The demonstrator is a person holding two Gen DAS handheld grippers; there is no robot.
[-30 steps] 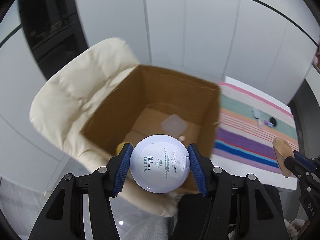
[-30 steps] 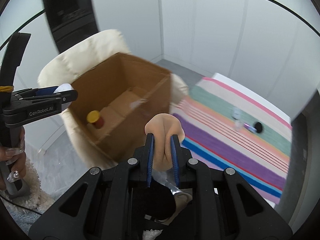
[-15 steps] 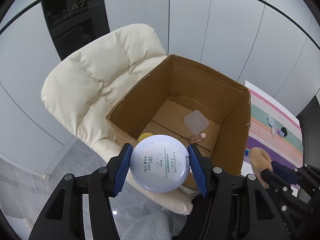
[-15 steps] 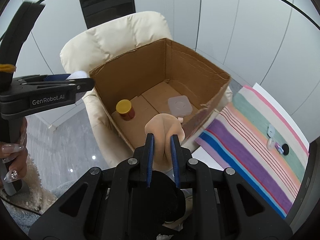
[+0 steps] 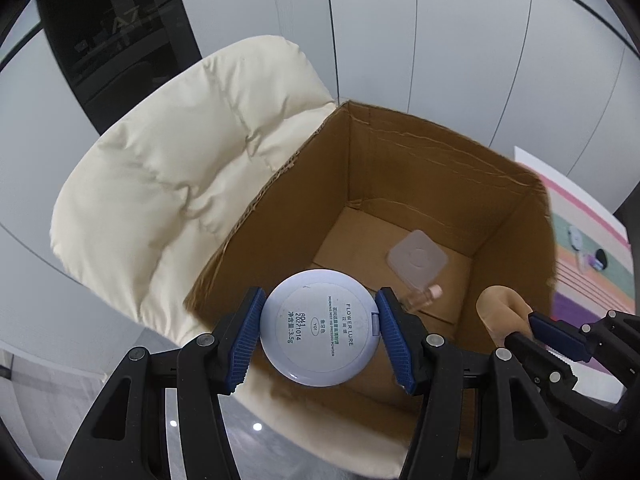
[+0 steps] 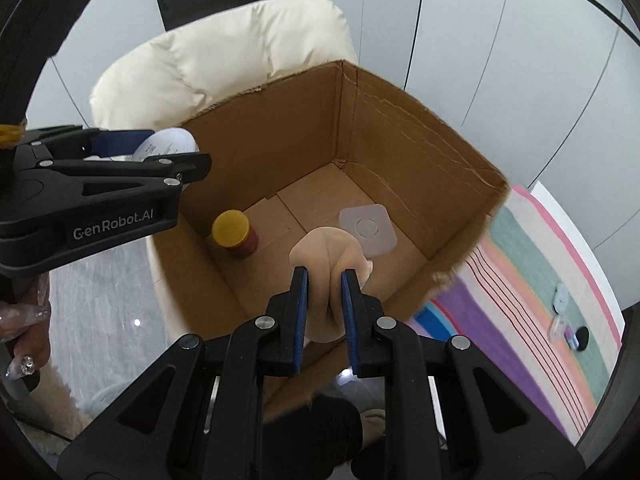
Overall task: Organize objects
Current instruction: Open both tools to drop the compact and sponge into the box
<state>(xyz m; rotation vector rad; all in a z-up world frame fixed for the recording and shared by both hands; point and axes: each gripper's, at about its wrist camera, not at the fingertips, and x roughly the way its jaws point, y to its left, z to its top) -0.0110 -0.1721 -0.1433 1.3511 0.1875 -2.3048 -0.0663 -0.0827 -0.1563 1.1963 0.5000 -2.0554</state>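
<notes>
Compact (image 5: 319, 328) clamped in left gripper (image 5: 318, 332) — sponge (image 6: 325, 280) pinched in right gripper (image 6: 324, 292) — above box (image 6: 420, 140)

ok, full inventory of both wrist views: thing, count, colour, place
cardboard box: 1, brown, open, on the chair
padded chair: 1, cream, under and behind the box
jar: 1, dark red with yellow lid, upright on the box floor, near a wall
square lid-like piece: 1, translucent white, flat on the box floor
small bottle: 1, clear with pinkish cap, lying on the box floor
striped cloth: 1, multicolour, right of the box, a few small items on it
powder compact: 1, pale blue-white, in the left gripper
makeup sponge: 1, beige, in the right gripper
left gripper: black, blue pads, shut on the compact
right gripper: black, blue pads, shut on the sponge
hand: 1, on the left gripper's handle
</notes>
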